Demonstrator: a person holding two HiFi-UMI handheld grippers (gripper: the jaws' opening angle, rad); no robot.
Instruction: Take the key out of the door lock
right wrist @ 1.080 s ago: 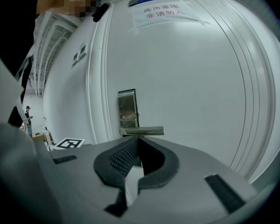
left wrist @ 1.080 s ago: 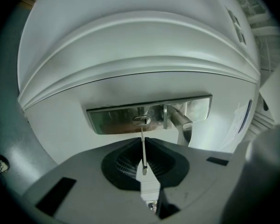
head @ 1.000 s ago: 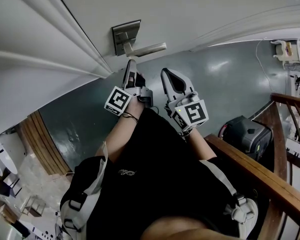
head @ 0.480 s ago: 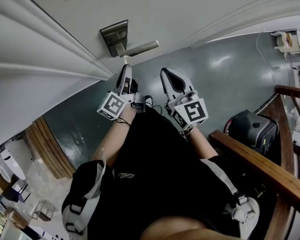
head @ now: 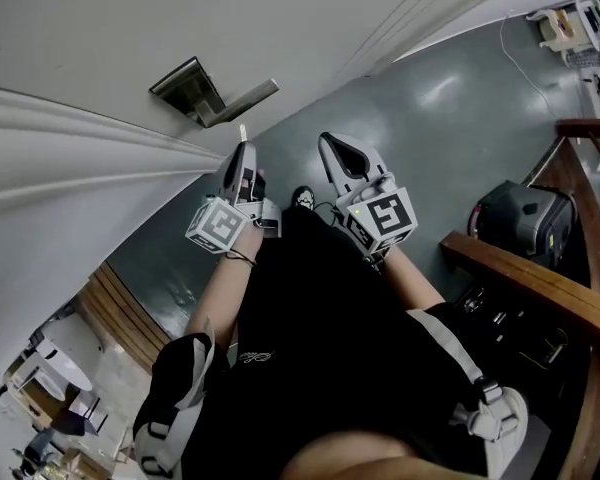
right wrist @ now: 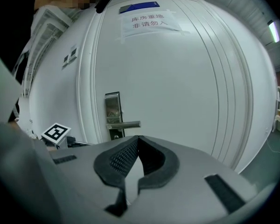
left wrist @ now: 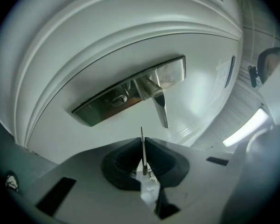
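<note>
In left gripper (left wrist: 144,146): key (left wrist: 142,133), jaws almost together, clamped on it; near lock (left wrist: 117,99), out of it.
Key handling: probably light, stiff, thin, slippery; pinch the flat head.
Right gripper (right wrist: 136,139): jaws together, nothing held.

Open floor (head: 450,138) is seen at upper right of the head view. At upper left, passage is blocked by the door (head: 100,18) and its lever handle (head: 245,100); at right, by a wooden railing (head: 540,286).

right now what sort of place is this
Probably an indoor landing outside a room: a white panelled door with lever handle and taped notice, grey-green floor, wooden railing.
</note>
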